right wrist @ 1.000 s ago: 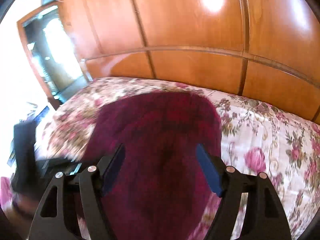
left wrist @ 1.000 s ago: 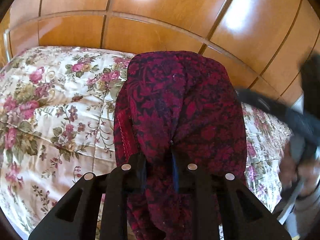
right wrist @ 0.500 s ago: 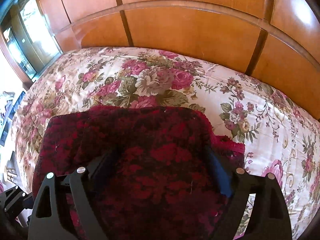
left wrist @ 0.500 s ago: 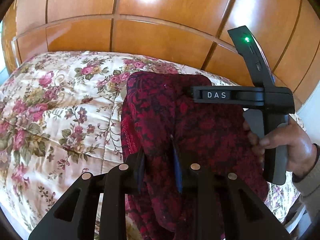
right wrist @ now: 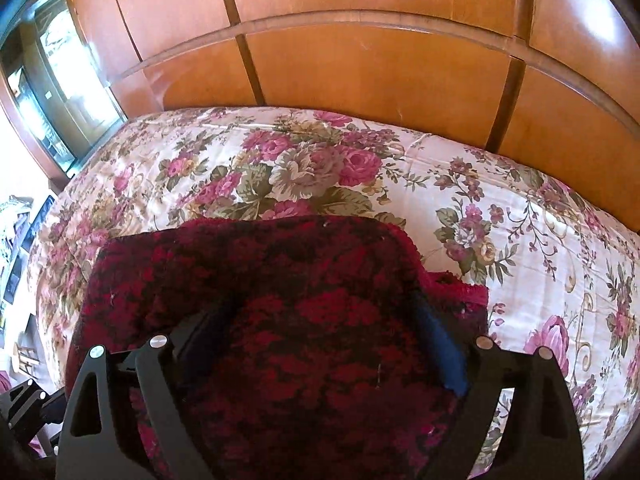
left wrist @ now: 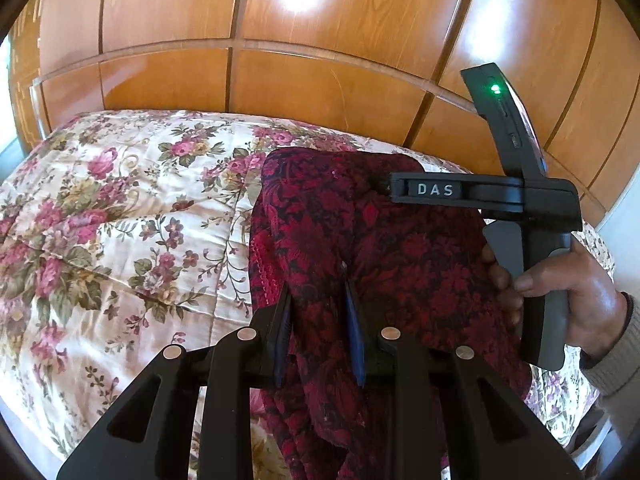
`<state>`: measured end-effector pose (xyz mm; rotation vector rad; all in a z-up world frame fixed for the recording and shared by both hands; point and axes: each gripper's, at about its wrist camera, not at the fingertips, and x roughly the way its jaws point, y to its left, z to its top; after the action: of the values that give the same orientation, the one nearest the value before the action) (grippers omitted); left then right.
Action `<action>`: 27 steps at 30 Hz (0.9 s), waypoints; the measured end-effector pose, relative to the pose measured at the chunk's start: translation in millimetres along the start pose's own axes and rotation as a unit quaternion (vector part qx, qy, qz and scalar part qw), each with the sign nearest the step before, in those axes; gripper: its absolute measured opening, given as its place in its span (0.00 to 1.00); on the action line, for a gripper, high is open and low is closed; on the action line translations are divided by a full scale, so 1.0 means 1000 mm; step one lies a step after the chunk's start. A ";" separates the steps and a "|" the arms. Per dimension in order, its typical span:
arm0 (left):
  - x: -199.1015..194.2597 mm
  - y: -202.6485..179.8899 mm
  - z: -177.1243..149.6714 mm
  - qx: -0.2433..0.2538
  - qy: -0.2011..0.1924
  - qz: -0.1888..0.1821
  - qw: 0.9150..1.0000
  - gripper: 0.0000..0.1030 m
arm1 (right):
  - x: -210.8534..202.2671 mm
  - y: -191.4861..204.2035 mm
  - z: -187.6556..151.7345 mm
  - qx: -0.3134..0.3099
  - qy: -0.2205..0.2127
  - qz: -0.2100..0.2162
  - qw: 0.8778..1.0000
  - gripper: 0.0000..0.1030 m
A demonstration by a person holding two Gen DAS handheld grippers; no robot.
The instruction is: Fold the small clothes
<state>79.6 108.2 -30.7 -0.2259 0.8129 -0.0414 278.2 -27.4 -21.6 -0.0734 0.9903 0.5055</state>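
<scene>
1. Closest in, the left gripper (left wrist: pixel 320 320) has its jaws pulled in narrow, pinching a bunched ridge of the dark red patterned cloth (left wrist: pixel 360 248). The fabric puckers up between the blue pads, so it's plainly soft and thin enough to gather.
2. The right gripper (right wrist: pixel 320 344) is spread wide, pads not pressing on anything. The cloth runs under and between its fingers, with nothing actually clamped.
3. The cloth itself lies on the flowery bedspread (left wrist: pixel 120 220), partly draped, with a stitched hem showing along its left side. Looks light and floppy to me, maybe a bit plush. It'll sag wherever it isn't supported, and probably won't slip much on the quilted cover.
4. If I were doing it, I'd grab at the hem or a corner, not mid-panel. A middle pinch just makes a tent and drags wrinkles along.
5. Over on the right, the person's hand (left wrist: pixel 576 296) wraps the other gripper's handle.
6. Farthest back is the glossy wooden headboard (left wrist: pixel 320 40).
</scene>
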 end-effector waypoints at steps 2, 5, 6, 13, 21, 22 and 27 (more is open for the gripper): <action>-0.002 0.000 -0.001 0.001 -0.001 0.000 1.000 0.22 | -0.006 -0.001 0.000 0.003 -0.007 0.004 1.000 0.88; -0.006 -0.001 -0.003 0.002 -0.005 0.006 1.000 0.29 | -0.016 -0.002 -0.001 0.007 -0.020 0.008 1.000 0.91; -0.010 -0.002 -0.004 0.004 -0.011 0.012 1.000 0.32 | -0.019 -0.002 -0.001 0.008 -0.023 0.010 1.000 0.91; -0.016 0.002 -0.004 0.001 -0.010 0.014 1.000 0.32 | -0.048 -0.013 -0.015 0.033 -0.042 0.032 0.998 0.95; -0.013 0.006 -0.005 -0.008 -0.013 0.020 1.000 0.45 | -0.080 -0.043 -0.055 0.075 -0.040 0.064 0.994 0.95; -0.011 0.009 -0.006 -0.013 -0.010 0.018 1.000 0.50 | -0.082 -0.048 -0.061 0.086 -0.038 0.069 0.993 0.96; 0.011 0.037 -0.011 -0.068 0.016 -0.030 0.997 0.56 | -0.060 -0.055 -0.079 0.122 -0.015 0.089 0.988 0.98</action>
<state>77.4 140.7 -54.1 -0.3788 0.8407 -0.0460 214.5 -121.0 -26.2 0.2428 1.0276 0.5426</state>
